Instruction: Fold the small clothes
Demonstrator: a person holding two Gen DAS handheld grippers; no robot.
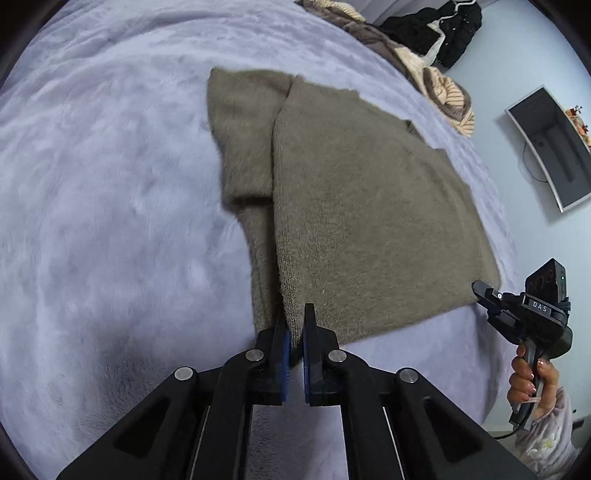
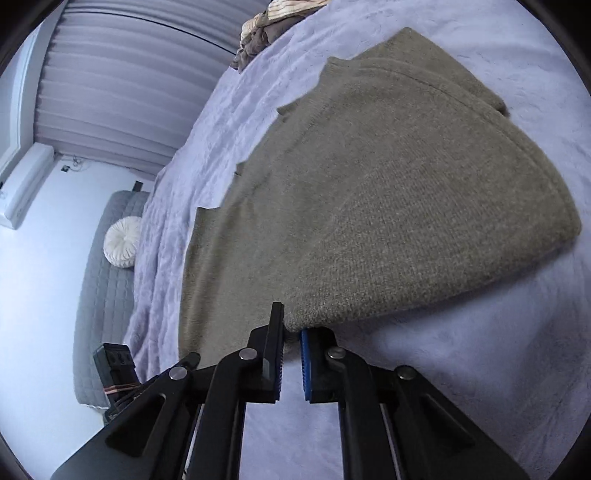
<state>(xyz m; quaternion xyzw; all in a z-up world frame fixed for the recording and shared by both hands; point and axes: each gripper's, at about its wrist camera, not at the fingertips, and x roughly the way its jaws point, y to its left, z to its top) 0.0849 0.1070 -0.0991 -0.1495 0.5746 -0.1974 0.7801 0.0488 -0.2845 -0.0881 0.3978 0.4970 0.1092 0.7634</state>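
Note:
An olive-brown knitted sweater [image 1: 362, 206] lies partly folded on a lilac plush bedspread [image 1: 110, 221]. My left gripper [image 1: 295, 325] is shut on the sweater's near bottom hem corner, the fabric pinched between its blue pads. In the left wrist view my right gripper [image 1: 480, 290], held by a hand, bites the hem's other near corner. The right wrist view shows the same sweater [image 2: 388, 206] with my right gripper [image 2: 291, 325] shut on its lower edge.
A heap of beige striped and brown clothes [image 1: 436, 85] and a black garment [image 1: 443, 33] lie at the bed's far edge. A dark monitor [image 1: 550, 147] hangs on the wall. A grey bench [image 2: 107, 280] with a round white cushion [image 2: 122, 242] stands beside the bed.

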